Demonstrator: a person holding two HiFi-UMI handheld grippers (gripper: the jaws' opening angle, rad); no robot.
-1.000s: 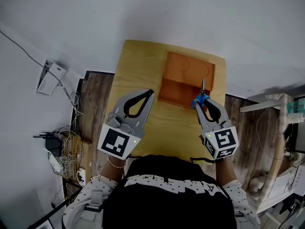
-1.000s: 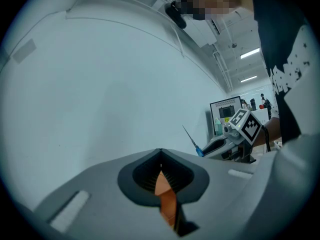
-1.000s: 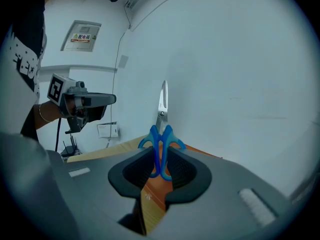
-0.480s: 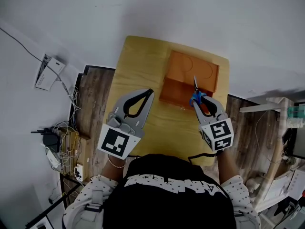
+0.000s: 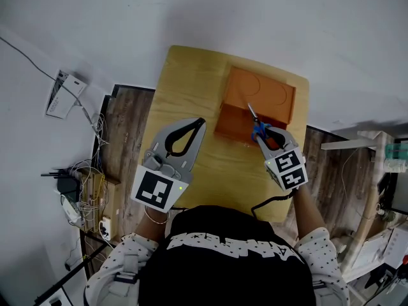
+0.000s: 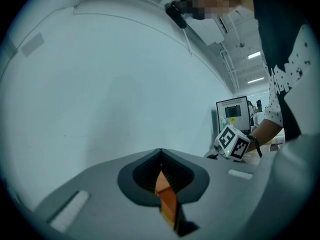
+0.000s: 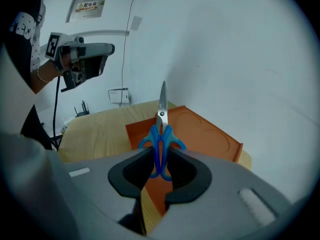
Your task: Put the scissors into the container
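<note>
Blue-handled scissors (image 7: 161, 126) keep their steel blades closed and pointing away from the person, long axis in line with the right tool (image 7: 160, 155), which clamps the handle loops. They hang over the near wall of the orange container (image 5: 271, 94) on the wooden surface (image 5: 191, 81). The left tool (image 5: 201, 123) is clenched on nothing, off to the side.
</note>
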